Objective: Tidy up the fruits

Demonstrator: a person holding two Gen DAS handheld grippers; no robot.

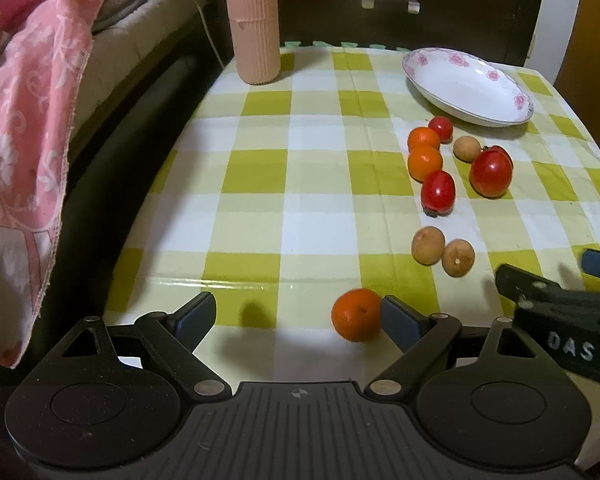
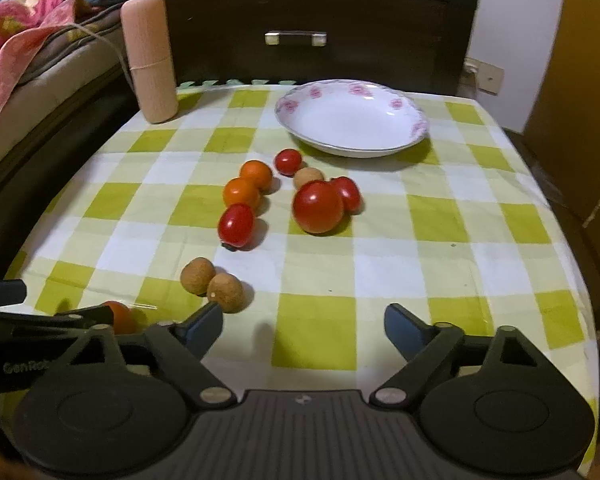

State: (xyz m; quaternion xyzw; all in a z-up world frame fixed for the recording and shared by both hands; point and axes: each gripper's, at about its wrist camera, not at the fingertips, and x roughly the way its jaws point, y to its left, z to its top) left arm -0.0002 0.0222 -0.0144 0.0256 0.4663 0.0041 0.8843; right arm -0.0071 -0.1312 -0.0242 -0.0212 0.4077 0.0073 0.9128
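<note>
Fruit lies loose on a green-checked tablecloth (image 2: pixel 440 208): two oranges (image 2: pixel 256 174), several red tomatoes, the largest (image 2: pixel 318 206), and brown longans, two of them (image 2: pixel 197 276) close to me. A white floral plate (image 2: pixel 352 120) stands empty at the back. My left gripper (image 1: pixel 296 314) is open low over the near edge; a third orange (image 1: pixel 356 314) rests on the cloth against its right finger's inner side. My right gripper (image 2: pixel 304 320) is open with nothing between its fingers; the nearer longan (image 2: pixel 226 292) sits just beyond its left fingertip.
A tall pink ribbed cylinder (image 1: pixel 256 20) stands at the table's back left corner. A bed with a pink floral blanket (image 1: pixel 24 100) runs along the left side. A dark cabinet with a drawer handle (image 2: pixel 296 38) is behind the table.
</note>
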